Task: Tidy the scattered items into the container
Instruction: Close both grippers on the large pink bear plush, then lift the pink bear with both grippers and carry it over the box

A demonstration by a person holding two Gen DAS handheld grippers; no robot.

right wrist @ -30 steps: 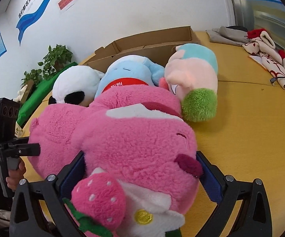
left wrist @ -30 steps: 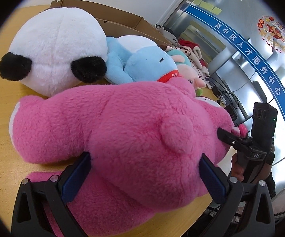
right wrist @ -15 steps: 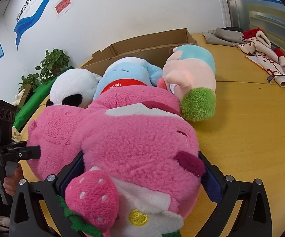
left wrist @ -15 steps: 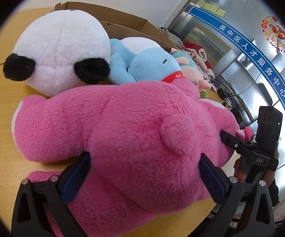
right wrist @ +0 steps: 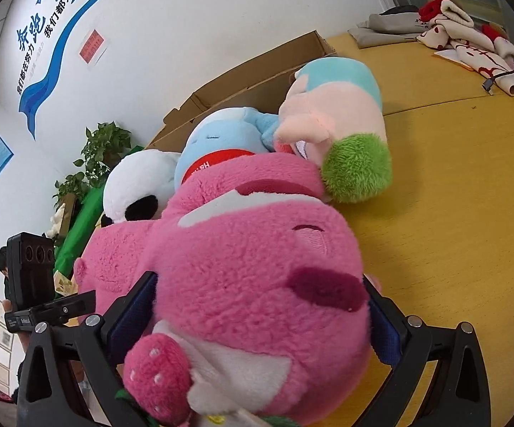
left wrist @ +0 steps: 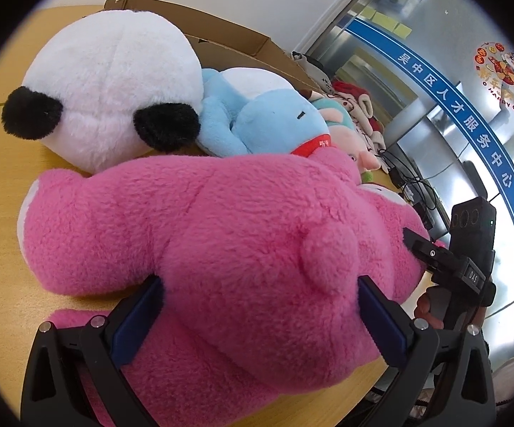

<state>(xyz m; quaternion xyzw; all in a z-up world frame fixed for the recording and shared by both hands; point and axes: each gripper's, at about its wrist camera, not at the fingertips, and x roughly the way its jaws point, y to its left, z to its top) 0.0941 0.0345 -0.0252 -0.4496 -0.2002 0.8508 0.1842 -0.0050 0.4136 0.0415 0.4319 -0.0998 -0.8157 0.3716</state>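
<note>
With both grippers clamped on the pink bear, left gripper squeezing its rump, right gripper its head, weight is shared (it's bulky); it lies on the table, short of the cardboard box.

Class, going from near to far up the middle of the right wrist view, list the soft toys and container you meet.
Strawberry → pink bear → blue plush → cardboard box.
</note>
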